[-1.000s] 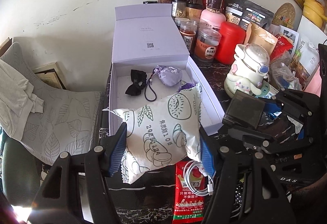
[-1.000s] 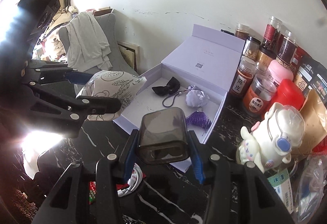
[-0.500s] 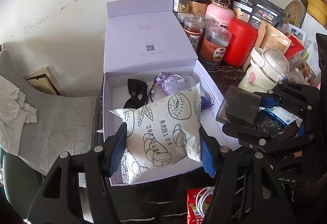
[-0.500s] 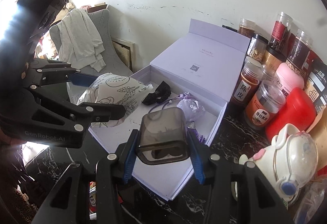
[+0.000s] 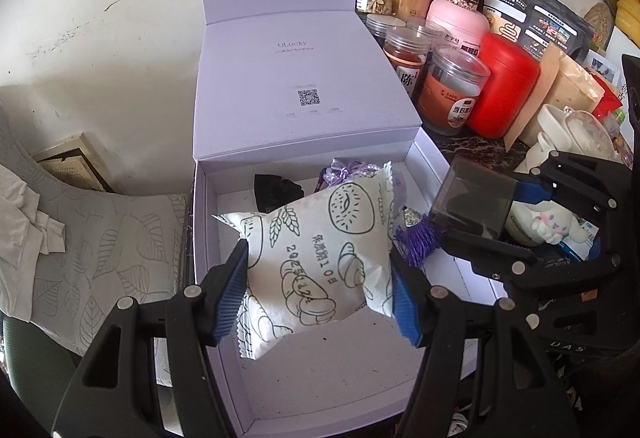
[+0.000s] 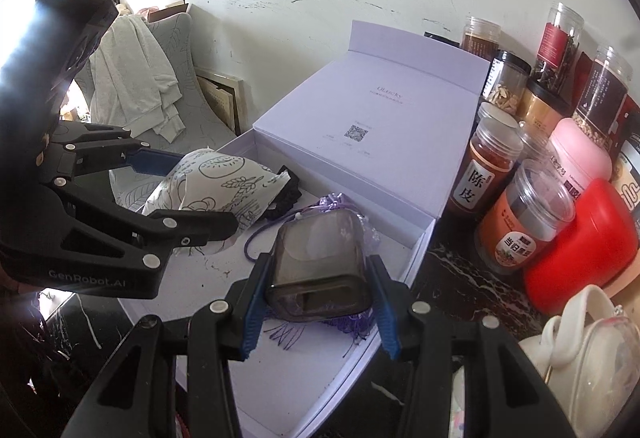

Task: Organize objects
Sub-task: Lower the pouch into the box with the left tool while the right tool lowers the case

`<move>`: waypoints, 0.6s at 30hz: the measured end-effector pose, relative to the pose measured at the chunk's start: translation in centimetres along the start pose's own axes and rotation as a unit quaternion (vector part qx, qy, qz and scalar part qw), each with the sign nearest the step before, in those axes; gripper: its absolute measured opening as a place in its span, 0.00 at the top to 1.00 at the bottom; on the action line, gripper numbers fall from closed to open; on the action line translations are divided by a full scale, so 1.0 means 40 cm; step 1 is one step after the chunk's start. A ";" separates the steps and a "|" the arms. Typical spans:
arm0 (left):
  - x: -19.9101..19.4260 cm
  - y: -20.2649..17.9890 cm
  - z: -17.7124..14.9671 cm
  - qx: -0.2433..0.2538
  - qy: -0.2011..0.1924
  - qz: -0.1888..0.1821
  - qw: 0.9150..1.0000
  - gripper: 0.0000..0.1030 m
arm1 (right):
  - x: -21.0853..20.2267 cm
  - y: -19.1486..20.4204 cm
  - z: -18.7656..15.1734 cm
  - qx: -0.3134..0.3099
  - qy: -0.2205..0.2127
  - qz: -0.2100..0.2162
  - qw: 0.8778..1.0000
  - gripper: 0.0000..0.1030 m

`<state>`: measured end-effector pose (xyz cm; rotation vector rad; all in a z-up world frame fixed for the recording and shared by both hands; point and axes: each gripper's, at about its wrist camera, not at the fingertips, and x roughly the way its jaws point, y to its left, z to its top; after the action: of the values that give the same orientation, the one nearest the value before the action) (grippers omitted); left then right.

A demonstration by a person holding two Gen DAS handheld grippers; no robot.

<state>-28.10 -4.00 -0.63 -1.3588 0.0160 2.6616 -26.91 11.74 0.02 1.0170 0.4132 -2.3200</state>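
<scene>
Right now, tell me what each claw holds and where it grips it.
The left claw grips the white snack packet by its two side edges. The right claw grips the smoky plastic case by its two sides.

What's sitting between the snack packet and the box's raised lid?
A black bow and a purple pouch lie on the box floor behind the snack packet, below the lid; left wrist view.

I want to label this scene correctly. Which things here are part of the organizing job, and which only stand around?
Part of the job:
- white snack packet, in left claw
- smoky plastic case, in right claw
- open lilac box

Only standing around:
- spice jars
- red canister
- white character bottle
- grey chair
</scene>
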 end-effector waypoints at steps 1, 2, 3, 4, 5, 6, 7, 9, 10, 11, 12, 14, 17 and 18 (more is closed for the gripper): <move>0.008 0.004 0.003 -0.001 0.000 0.000 1.000 0.40 | 0.009 -0.004 0.002 0.002 0.001 0.000 1.000 0.54; 0.016 0.007 0.006 -0.002 0.001 0.001 1.000 0.40 | 0.016 -0.008 0.002 0.004 0.002 0.000 1.000 0.54; 0.024 0.011 0.010 -0.003 0.001 0.003 1.000 0.40 | 0.022 -0.011 0.004 0.005 0.002 0.000 1.000 0.54; 0.031 0.014 0.013 -0.003 0.002 0.004 1.000 0.40 | 0.029 -0.014 0.005 0.006 0.003 0.000 1.000 0.54; 0.038 0.018 0.015 -0.004 0.002 0.005 1.000 0.40 | 0.035 -0.016 0.007 0.007 0.003 0.000 1.000 0.54; 0.046 0.022 0.018 -0.005 0.003 0.006 1.000 0.40 | 0.041 -0.018 0.008 0.008 0.004 -0.001 1.000 0.54; 0.052 0.025 0.020 -0.005 0.004 0.007 1.000 0.40 | 0.047 -0.020 0.009 0.008 0.004 0.000 1.000 0.54; 0.067 0.031 0.025 -0.006 0.006 0.009 1.000 0.40 | 0.056 -0.021 0.010 0.008 0.004 0.001 1.000 0.54; 0.073 0.033 0.026 -0.006 0.007 0.010 1.000 0.40 | 0.062 -0.021 0.010 0.008 0.005 0.002 1.000 0.54; 0.080 0.034 0.028 -0.006 0.007 0.011 1.000 0.40 | 0.067 -0.021 0.009 0.008 0.006 0.003 1.000 0.54; 0.088 0.035 0.029 -0.006 0.009 0.014 1.000 0.40 | 0.073 -0.021 0.009 0.008 0.007 0.004 1.000 0.54; 0.103 0.034 0.029 -0.004 0.012 0.018 1.000 0.40 | 0.087 -0.020 0.007 0.008 0.010 0.005 1.000 0.54; 0.124 0.035 0.027 -0.003 0.018 0.015 1.000 0.40 | 0.103 -0.021 0.000 0.008 0.013 0.006 1.000 0.54; 0.130 0.034 0.026 -0.002 0.020 0.015 1.000 0.40 | 0.109 -0.022 -0.002 0.008 0.014 0.004 1.000 0.54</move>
<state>-32.15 -4.59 -4.29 -1.4230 0.0346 2.6610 -29.80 10.84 -3.22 1.0592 0.4009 -2.3079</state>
